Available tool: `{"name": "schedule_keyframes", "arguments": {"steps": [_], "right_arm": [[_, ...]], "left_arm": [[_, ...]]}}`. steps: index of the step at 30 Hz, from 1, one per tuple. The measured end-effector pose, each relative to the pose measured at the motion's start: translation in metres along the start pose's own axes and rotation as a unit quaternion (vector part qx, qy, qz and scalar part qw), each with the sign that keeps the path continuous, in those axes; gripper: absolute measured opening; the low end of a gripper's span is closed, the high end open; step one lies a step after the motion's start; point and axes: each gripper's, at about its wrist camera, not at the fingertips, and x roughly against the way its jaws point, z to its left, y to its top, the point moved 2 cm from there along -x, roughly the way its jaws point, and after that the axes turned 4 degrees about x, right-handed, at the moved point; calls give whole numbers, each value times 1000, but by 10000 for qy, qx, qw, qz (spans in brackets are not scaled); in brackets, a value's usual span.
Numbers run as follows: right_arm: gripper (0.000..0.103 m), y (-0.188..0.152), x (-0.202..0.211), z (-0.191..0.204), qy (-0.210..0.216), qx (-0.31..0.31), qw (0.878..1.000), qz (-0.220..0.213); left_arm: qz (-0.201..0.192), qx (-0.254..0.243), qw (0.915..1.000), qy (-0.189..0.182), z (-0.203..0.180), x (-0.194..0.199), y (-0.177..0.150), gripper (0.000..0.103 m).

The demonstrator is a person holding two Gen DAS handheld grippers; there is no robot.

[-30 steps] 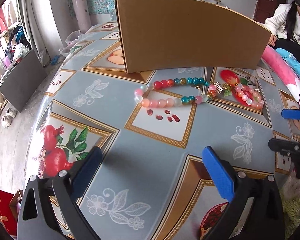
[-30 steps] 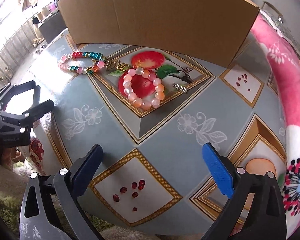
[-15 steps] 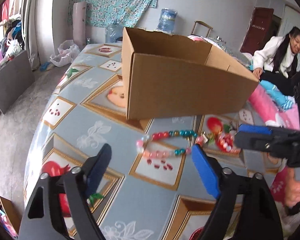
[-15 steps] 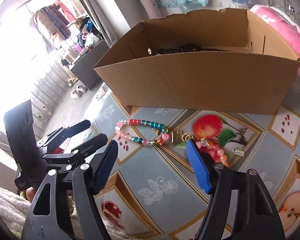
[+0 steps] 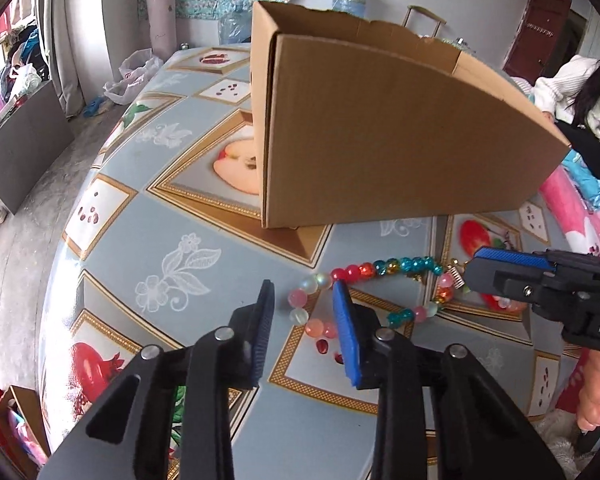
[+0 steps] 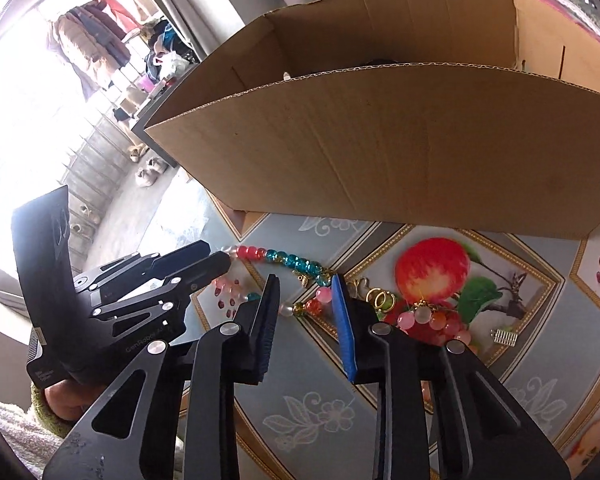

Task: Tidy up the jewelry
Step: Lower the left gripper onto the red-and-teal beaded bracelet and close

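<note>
Both grippers have narrowed from full spread within the last second and are closing now. Left gripper (image 5: 302,332): jaws close around the pink end of the multicoloured bead bracelet (image 5: 380,268), pads not yet pressing. Right gripper (image 6: 306,320): jaws close around the opposite end, near the gold clasp (image 6: 382,298). The bracelet lies on the tablecloth (image 5: 204,240), ahead of both grippers and short of the cardboard box (image 5: 400,132). Judgement: two-ended grasp imminent; transfer to the box follows.

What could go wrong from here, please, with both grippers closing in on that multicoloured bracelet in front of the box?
1. The left gripper and right gripper are both closing at opposite ends of the multicoloured bracelet; pulling apart could strain or snap its string.
2. The pink bracelet lies against its clasp end and might get dragged along.
3. The cardboard box stands close behind with a tall wall; a low lift could bump it.
</note>
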Motion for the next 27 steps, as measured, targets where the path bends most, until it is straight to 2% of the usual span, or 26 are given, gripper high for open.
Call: {"name": "schedule_keyframes", "arguments": {"steps": [3, 8, 15, 17, 20, 27], "right_arm": [[26, 2, -6, 0, -53, 88, 9999, 96], [13, 5, -19, 5, -168, 343, 9990, 243], [12, 5, -24, 9, -322, 565, 9972, 367], [12, 5, -24, 13, -399, 706, 9960, 376], [8, 6, -25, 18, -545, 920, 9936, 362], [7, 5, -12, 31, -585, 990, 9933, 79]], "left_arm": [[-32, -62, 9999, 122, -3, -2, -1, 29], [-56, -236, 9993, 290, -8, -2, -1, 29], [-120, -412, 9981, 435, -12, -3, -1, 22], [-194, -461, 9978, 445, -14, -3, -3, 21], [-290, -521, 9972, 448, -18, -3, -4, 10], [-576, -512, 9967, 243, -22, 13, -4, 9]]}}
